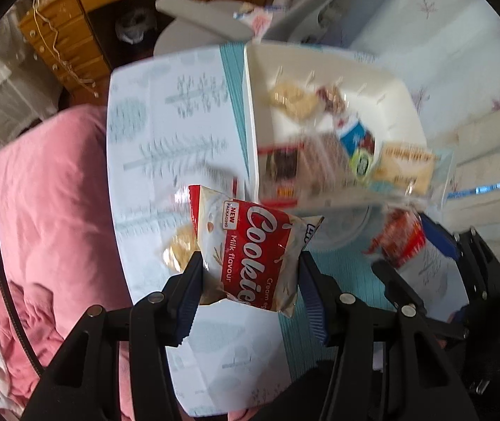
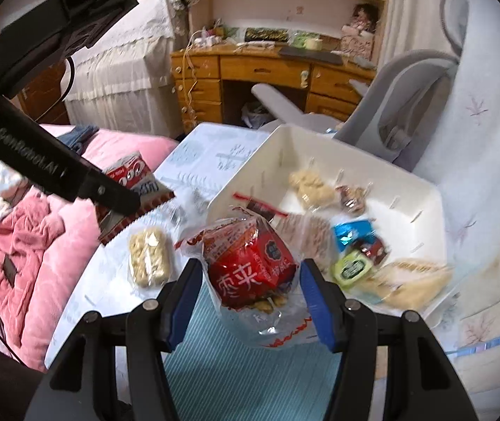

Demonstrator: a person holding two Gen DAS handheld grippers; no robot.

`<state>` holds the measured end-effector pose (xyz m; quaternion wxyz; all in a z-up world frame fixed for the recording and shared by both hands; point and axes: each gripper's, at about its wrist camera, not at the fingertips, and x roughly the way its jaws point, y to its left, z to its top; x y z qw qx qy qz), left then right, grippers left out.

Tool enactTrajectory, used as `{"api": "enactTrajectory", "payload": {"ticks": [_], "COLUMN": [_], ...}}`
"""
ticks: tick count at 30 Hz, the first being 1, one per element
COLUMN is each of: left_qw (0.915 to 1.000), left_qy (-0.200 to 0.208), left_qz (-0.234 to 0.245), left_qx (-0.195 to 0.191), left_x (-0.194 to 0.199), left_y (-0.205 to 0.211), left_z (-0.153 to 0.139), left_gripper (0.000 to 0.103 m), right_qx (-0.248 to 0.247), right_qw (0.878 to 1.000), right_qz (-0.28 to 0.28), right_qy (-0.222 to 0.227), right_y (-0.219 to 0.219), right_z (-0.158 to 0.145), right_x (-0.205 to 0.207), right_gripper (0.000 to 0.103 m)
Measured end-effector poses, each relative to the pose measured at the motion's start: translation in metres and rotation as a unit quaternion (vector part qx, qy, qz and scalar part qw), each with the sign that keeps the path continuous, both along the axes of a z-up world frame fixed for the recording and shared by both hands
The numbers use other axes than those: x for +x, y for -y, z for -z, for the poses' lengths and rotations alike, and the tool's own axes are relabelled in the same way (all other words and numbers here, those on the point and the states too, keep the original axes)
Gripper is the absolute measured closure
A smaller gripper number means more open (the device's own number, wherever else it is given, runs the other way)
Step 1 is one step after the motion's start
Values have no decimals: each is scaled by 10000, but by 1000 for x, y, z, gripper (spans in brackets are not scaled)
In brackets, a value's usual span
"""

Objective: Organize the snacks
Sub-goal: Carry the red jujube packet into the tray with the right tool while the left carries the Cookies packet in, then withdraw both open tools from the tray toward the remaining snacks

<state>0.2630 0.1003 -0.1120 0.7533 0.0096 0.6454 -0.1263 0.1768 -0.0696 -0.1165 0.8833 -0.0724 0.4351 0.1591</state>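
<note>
My left gripper [image 1: 250, 273] is shut on a red and white "Cookies" milk flavour packet [image 1: 250, 249] and holds it above the table; the packet also shows in the right wrist view [image 2: 134, 189]. My right gripper [image 2: 250, 280] is shut on a red snack bag in clear wrap [image 2: 250, 266], held just in front of the white bin [image 2: 421, 189]. The bin holds several wrapped snacks, among them a blue packet [image 2: 351, 231] and a green one [image 2: 351, 266]. A pale puffed-rice bar [image 2: 150, 261] lies on the table to the left of the bin.
The table [image 2: 211, 154] has a white tree-print cloth with a teal striped strip. A pink quilt [image 2: 32, 245] lies to the left. A grey chair [image 2: 390, 84] and a wooden desk [image 2: 267, 70] stand behind the table.
</note>
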Motion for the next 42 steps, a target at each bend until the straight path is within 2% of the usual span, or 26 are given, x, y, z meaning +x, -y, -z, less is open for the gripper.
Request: {"api": "enactTrajectory", "payload": {"ticks": [9,14,22,24,25,26,33,42], "left_qw": [9979,9949,9900,9891,9892,9896,9916,9884], "left_qy": [620,855,959,945,917,874,878,942], "left_qz": [-81,-194,-283,-327,-335,-333,-367,-797], "left_qx": [-177,-495,-996,-1077,-1097,-1092,-880,-885], "left_x": [45,66,89,92,93,94,85,56], "left_y": [23,35,58,62,64,68,78,63], "left_z": [-23,-24,-12,-10,-8,-7,-5,-13], "left_gripper": [52,52,51,46,38,36,36,34], "right_qx": [-44,-20,152,220,241,261,214,449], "right_qw": [9982,9960,9926,9914,9905,9898,9874,9826], "right_qz": [554,855,1199,1284,1348,1397,1567,1794], "right_qy": [221,265,149,108,89,50,-8,-160], "right_y": [28,47,73,79,82,85,101,130], "right_z": [-21,-23,-20,-20,-20,-19,-19,-24], "right_x": [23,37,57,59,61,63,59,38], "right_gripper": [45,45,44,42,42,41,38,31]}}
